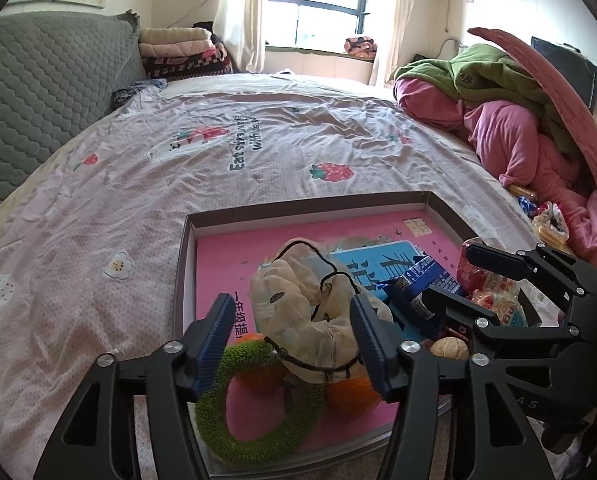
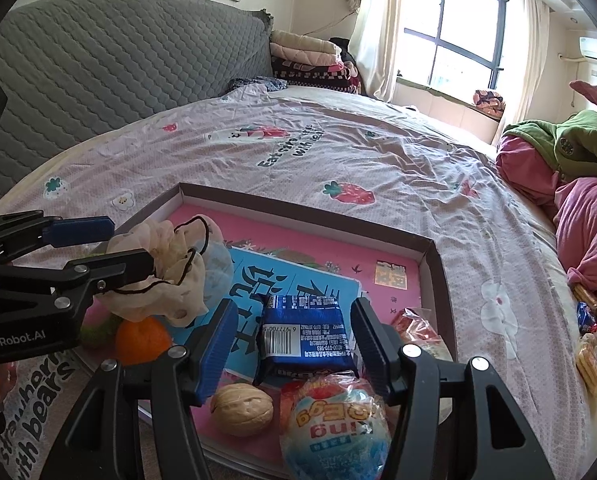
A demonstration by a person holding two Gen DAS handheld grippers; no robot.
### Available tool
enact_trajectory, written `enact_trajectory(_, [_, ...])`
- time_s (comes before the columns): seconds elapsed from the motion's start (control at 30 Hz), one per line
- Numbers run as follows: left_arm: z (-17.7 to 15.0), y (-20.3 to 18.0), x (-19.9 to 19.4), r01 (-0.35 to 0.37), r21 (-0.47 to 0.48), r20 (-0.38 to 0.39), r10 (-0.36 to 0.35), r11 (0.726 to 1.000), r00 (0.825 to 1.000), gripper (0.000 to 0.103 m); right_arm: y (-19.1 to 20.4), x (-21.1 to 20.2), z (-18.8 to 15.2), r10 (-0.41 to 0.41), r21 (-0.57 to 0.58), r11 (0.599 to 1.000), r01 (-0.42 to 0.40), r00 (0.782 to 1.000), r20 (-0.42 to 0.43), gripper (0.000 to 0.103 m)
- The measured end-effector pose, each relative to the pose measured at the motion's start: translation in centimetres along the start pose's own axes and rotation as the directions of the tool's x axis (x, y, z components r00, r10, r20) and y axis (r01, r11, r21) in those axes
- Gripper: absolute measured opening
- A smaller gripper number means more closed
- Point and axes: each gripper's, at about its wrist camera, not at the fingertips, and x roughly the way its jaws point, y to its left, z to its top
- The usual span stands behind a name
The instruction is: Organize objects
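A shallow box [image 1: 314, 203] with a pink liner lies on the bed. My left gripper [image 1: 294, 340] is open around a beige fabric scrunchie [image 1: 302, 300], also in the right wrist view [image 2: 170, 276]. Below it lie a green fuzzy ring [image 1: 254, 404] and two oranges [image 1: 348, 394]. My right gripper [image 2: 290, 344] is open around a blue snack packet [image 2: 306, 332] in the box. A walnut [image 2: 242, 408] and a wrapped egg candy [image 2: 334, 424] lie near it.
More snacks [image 2: 590, 344] lie on the sheet at the right, next to a pile of pink and green clothes [image 1: 510, 120]. A grey headboard [image 2: 98, 64] and folded blankets [image 1: 182, 52] stand at the far side.
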Motion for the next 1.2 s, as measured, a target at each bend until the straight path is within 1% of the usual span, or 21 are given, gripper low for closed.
enact_trajectory(0.23, [0.2,0.2,-0.5,-0.007,-0.011,0.011,0.007,1.000,1.000,0.066,-0.2,-0.4,0.2,-0.002,0.006,1.000,0.002,1.000,0.012,0.062])
enact_trajectory(0.33, [0.4,0.3,-1.0,-0.005,-0.018,0.020,0.006,1.000,1.000,0.069,-0.4,-0.8,0.4,-0.004,0.010,1.000,0.004,1.000,0.022,0.062])
enact_trajectory(0.47, [0.8,0.2,-2.2,-0.010,-0.025,0.052,0.011,1.000,0.999,0.074,-0.7,-1.8,0.8,-0.009,0.028,1.000,0.007,0.999,0.049,0.064])
enact_trajectory(0.53, [0.9,0.0,-2.8,-0.021,-0.023,0.065,0.023,1.000,0.998,0.074,-0.9,-2.3,0.9,-0.009,0.039,0.999,0.007,0.998,0.061,0.068])
enact_trajectory(0.6, [0.7,-0.1,-3.5,-0.035,-0.022,0.083,0.036,0.999,0.996,0.075,-1.0,-2.8,0.9,-0.007,0.047,0.999,0.003,0.997,0.072,0.070])
enact_trajectory(0.83, [0.1,-0.7,-5.6,-0.076,-0.029,0.111,0.079,0.997,0.991,0.077,-0.8,-4.4,0.9,-0.015,0.049,0.999,0.011,0.996,0.092,0.071])
enact_trajectory(0.97, [-0.5,-0.8,-6.8,-0.088,-0.052,0.120,0.094,0.995,0.988,0.078,-0.8,-6.0,0.4,-0.029,0.068,0.997,0.021,0.993,0.118,0.071])
enact_trajectory(1.2, [-1.7,-1.5,-8.3,-0.102,-0.061,0.135,0.110,0.993,0.985,0.078,-0.5,-9.5,-1.8,-0.048,0.094,0.995,0.031,0.983,0.176,0.072])
